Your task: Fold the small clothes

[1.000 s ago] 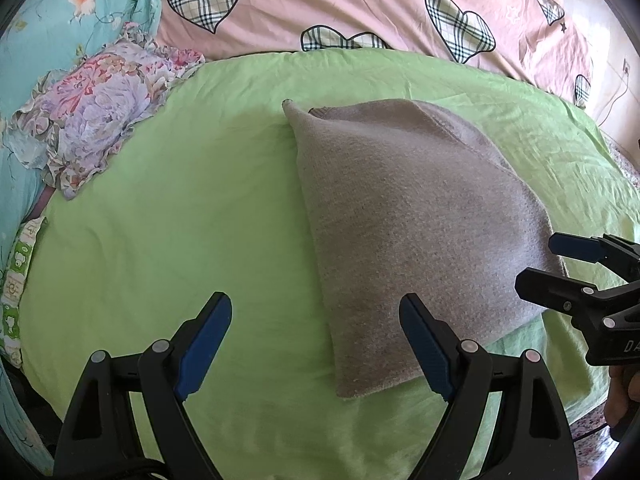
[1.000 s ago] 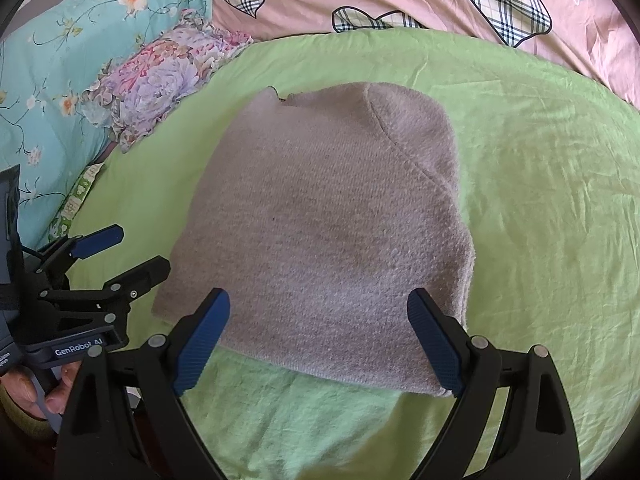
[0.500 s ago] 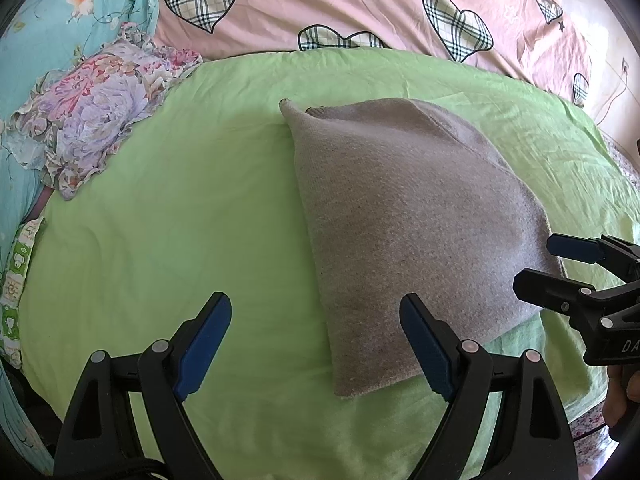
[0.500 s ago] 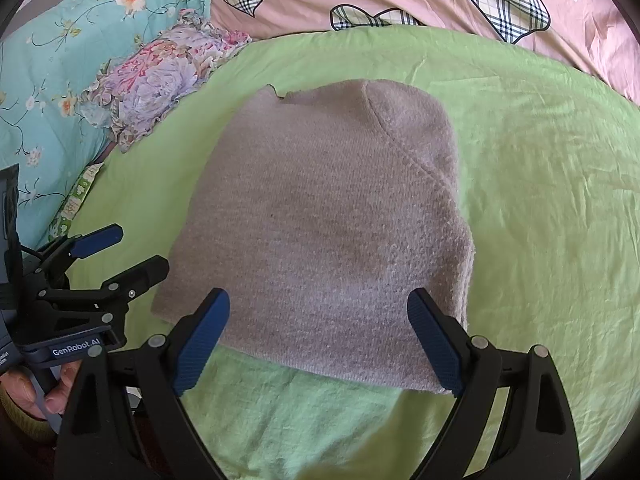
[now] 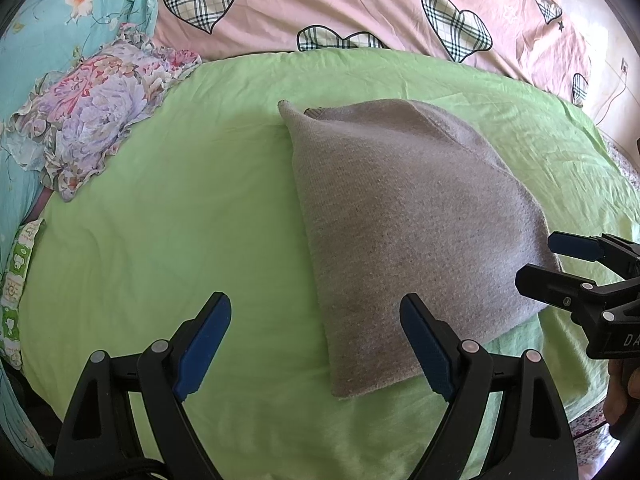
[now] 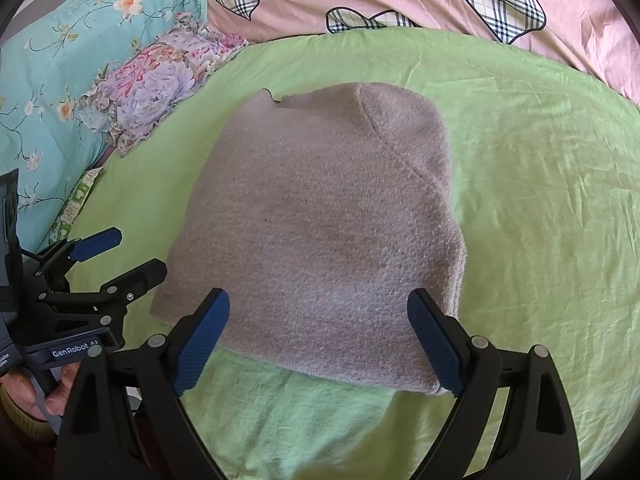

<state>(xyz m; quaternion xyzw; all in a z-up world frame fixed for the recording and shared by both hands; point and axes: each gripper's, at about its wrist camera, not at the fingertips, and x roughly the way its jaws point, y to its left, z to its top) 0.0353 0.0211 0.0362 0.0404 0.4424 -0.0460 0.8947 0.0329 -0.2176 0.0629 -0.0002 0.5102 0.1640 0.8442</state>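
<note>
A grey knit garment (image 5: 408, 224) lies folded flat on the green sheet (image 5: 180, 216); it also shows in the right wrist view (image 6: 320, 224). My left gripper (image 5: 316, 344) is open and empty, hovering over the garment's near left corner. It also shows in the right wrist view (image 6: 120, 256), just left of the garment's near edge. My right gripper (image 6: 320, 340) is open and empty above the garment's near edge. It shows in the left wrist view (image 5: 548, 260) at the garment's right corner.
A floral ruffled pillow (image 5: 92, 112) and a teal floral quilt (image 6: 52, 64) lie at the left. A pink quilt with plaid hearts (image 5: 360, 4) lies at the back. A lighter green towel (image 6: 304, 416) lies under the garment's near edge.
Almost nothing has changed: both views shifted very slightly, and both grippers stay open near the garment's near edge.
</note>
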